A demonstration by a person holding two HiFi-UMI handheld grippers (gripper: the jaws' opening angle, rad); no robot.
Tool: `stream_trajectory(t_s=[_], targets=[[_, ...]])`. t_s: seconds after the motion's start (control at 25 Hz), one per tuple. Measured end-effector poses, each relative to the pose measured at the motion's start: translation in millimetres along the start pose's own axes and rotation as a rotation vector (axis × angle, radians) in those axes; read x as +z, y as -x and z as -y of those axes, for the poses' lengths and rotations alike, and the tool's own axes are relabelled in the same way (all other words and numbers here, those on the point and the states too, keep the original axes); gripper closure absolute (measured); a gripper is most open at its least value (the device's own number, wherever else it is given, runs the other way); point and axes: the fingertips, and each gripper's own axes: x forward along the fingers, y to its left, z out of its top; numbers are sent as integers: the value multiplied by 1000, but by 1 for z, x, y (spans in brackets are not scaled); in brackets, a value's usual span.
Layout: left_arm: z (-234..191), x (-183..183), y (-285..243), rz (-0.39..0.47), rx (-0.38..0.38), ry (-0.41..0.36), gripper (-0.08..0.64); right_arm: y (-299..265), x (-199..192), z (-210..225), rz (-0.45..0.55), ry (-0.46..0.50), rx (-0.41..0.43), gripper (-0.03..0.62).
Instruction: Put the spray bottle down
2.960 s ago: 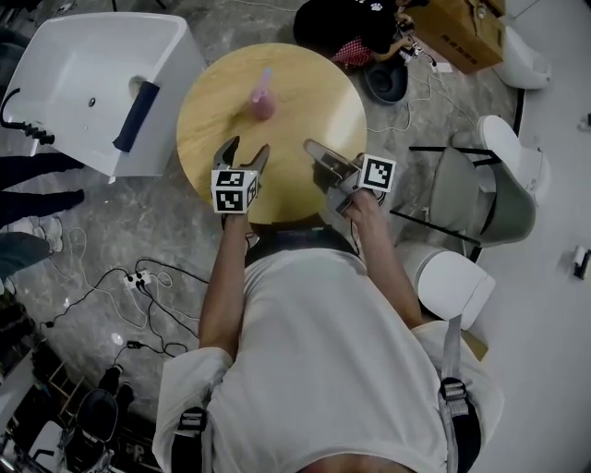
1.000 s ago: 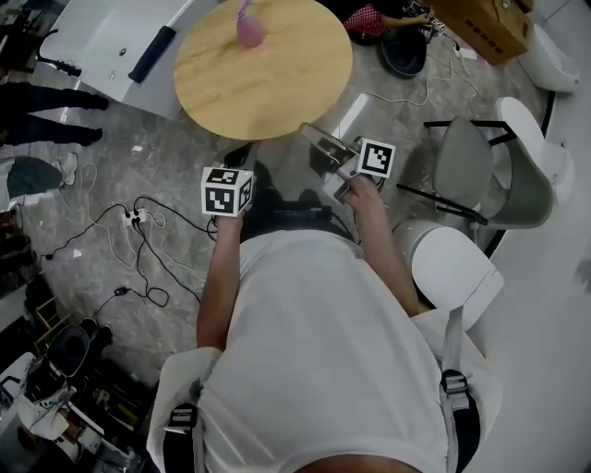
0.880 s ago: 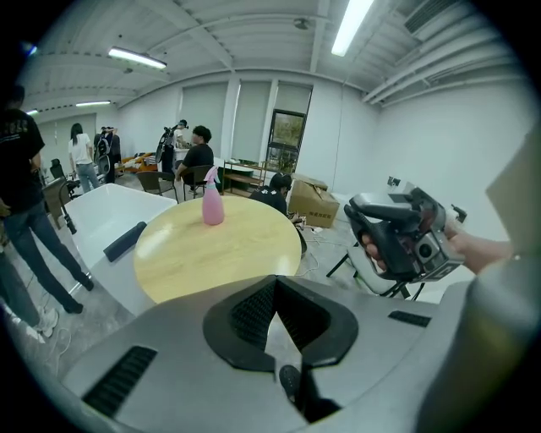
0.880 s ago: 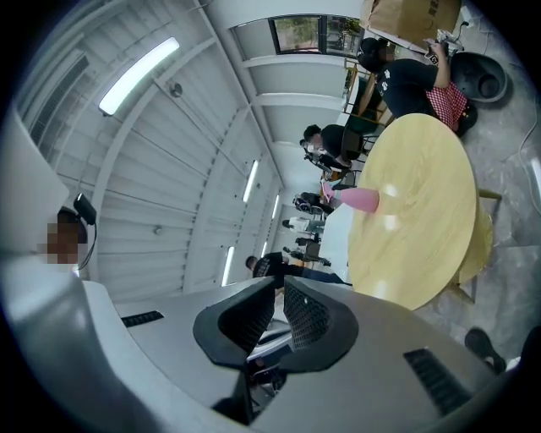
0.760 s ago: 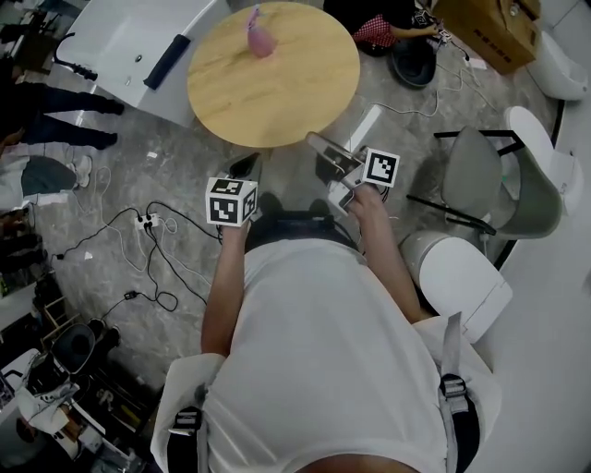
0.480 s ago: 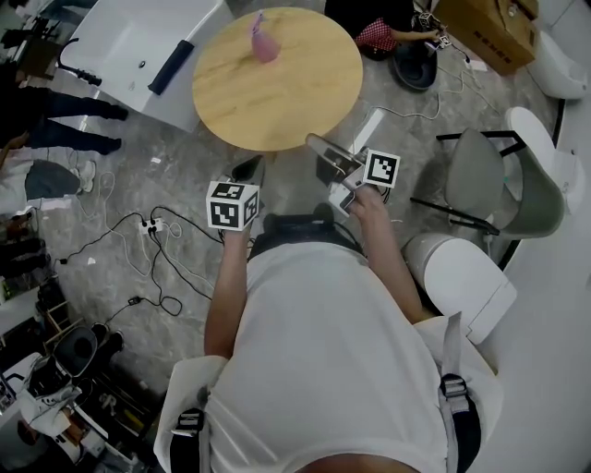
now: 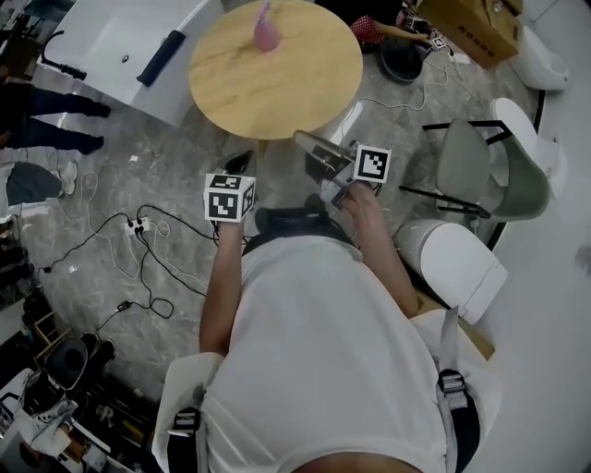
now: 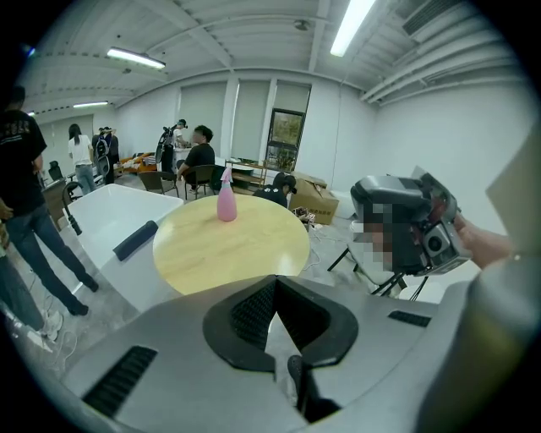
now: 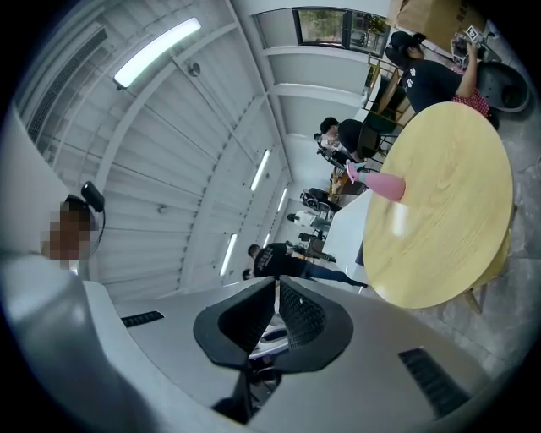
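Note:
The pink spray bottle stands upright near the far edge of the round wooden table, with nothing touching it. It also shows in the left gripper view as a spray bottle on the table, and sideways in the right gripper view as a spray bottle. My left gripper is shut and empty, held off the table's near edge over the floor. My right gripper is shut too, empty, just short of the table rim. Both jaw pairs, left gripper and right gripper, meet at their tips.
A white tub with a dark bar on it stands left of the table. Cables and a power strip lie on the floor. A grey chair, a white toilet and a cardboard box are at the right. People stand at left.
Three seconds ago both grippers were over the table's near part; now they are back off its edge. The bottle has stayed where it stood.

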Motion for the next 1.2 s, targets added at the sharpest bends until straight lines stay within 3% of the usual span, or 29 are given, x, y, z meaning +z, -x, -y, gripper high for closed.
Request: stream_trajectory(t_s=[0.28,0.6,1.2], targets=[[-5,-6,5,13,-52,12,554,-16,-22,-17,-26,48,-18,574],[-4,-3,2,33,-105,10,554,-16,-21,-23,-3,71,-50,574],[-1,-3,1,38,-116,8,554,-19,-23,-25,-13,77,-54,574]])
